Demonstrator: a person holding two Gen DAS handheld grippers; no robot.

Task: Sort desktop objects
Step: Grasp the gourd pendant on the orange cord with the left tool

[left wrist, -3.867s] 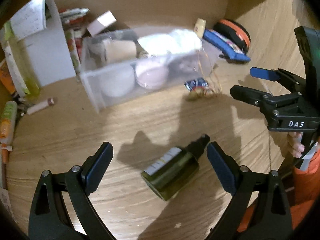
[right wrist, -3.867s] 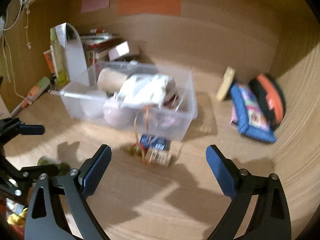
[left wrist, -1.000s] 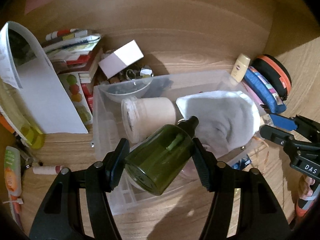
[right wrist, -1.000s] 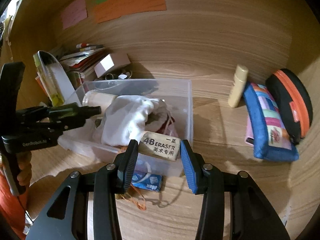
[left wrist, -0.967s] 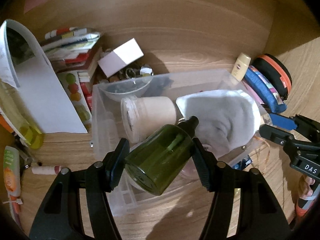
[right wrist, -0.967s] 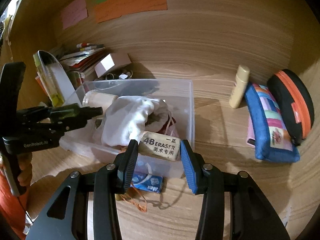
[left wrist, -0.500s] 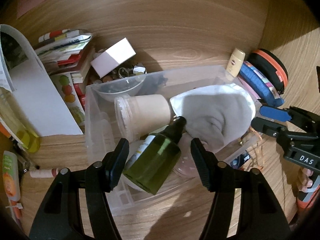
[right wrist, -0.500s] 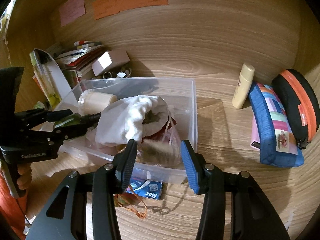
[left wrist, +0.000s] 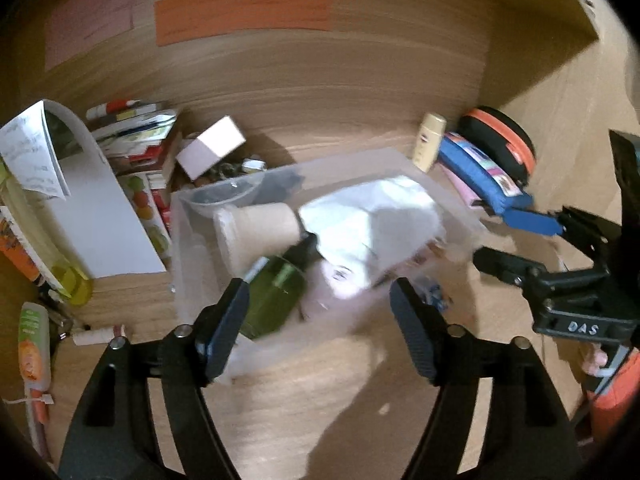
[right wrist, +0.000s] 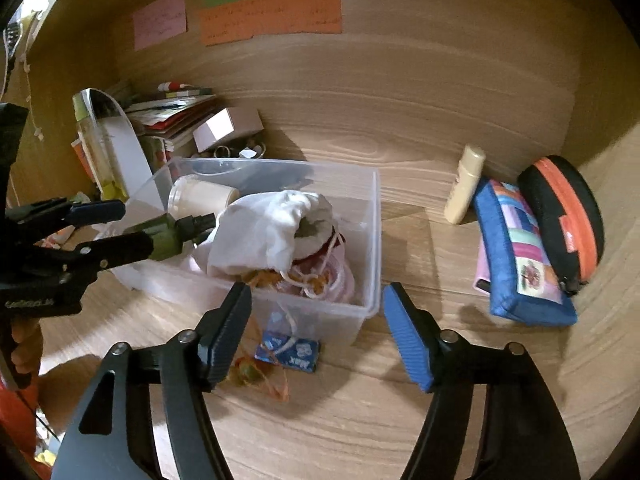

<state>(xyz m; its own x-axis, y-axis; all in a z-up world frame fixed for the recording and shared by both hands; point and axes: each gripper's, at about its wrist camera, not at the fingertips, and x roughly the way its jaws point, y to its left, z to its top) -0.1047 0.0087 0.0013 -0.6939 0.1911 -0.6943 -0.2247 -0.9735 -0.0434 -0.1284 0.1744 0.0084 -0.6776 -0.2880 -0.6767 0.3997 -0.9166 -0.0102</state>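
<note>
- Where my left gripper [left wrist: 316, 324] clamped the green bottle [left wrist: 276, 296] a second ago, its fingers now gape; bottle lies in the clear bin [right wrist: 372, 240].
- My right gripper [right wrist: 318, 330] likewise spread, eraser released.

Clear bin [right wrist: 370, 240] mid-desk; inside: cloth bag [right wrist: 272, 232] centre, paper cup [right wrist: 200, 198] far left, spray bottle [left wrist: 276, 288] near left. Books [right wrist: 172, 114], small box [right wrist: 226, 128] behind bin, left. Tube [right wrist: 464, 190], pencil pouch [right wrist: 516, 256], zip case [right wrist: 564, 216] right. Eraser packet [right wrist: 288, 350] before bin.
</note>
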